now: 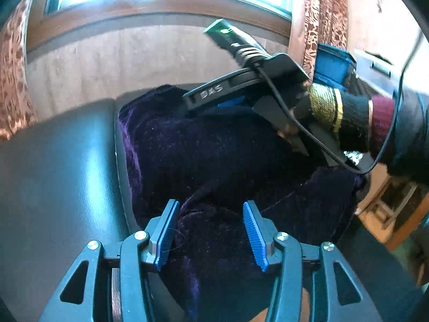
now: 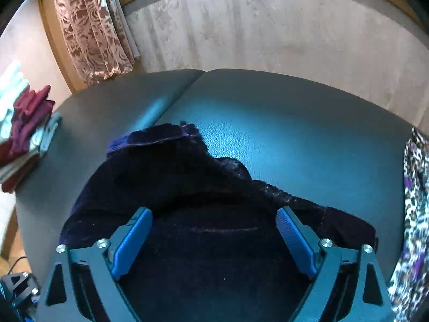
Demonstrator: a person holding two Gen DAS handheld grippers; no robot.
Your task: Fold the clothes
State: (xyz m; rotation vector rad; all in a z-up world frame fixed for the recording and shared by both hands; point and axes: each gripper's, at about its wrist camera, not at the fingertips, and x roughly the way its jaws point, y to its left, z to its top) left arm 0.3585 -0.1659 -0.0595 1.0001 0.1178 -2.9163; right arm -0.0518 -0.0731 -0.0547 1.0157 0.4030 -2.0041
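A dark purple velvet garment (image 1: 214,161) lies bunched on a dark padded table (image 1: 59,166). My left gripper (image 1: 211,209) is open, its blue pads either side of a fold of the velvet near the garment's near edge. My right gripper (image 2: 214,214) is open above the same garment (image 2: 187,177), jaws wide apart over its middle. In the left wrist view the right gripper's black body (image 1: 241,88) sits over the far side of the garment, held by a hand in a dark sleeve with gold bangles.
A stack of folded maroon and pale teal clothes (image 2: 24,134) sits at the table's left edge. A leopard-print cloth (image 2: 413,214) hangs at the right edge. Patterned curtains (image 2: 91,26) and a wall stand behind the table (image 2: 295,123).
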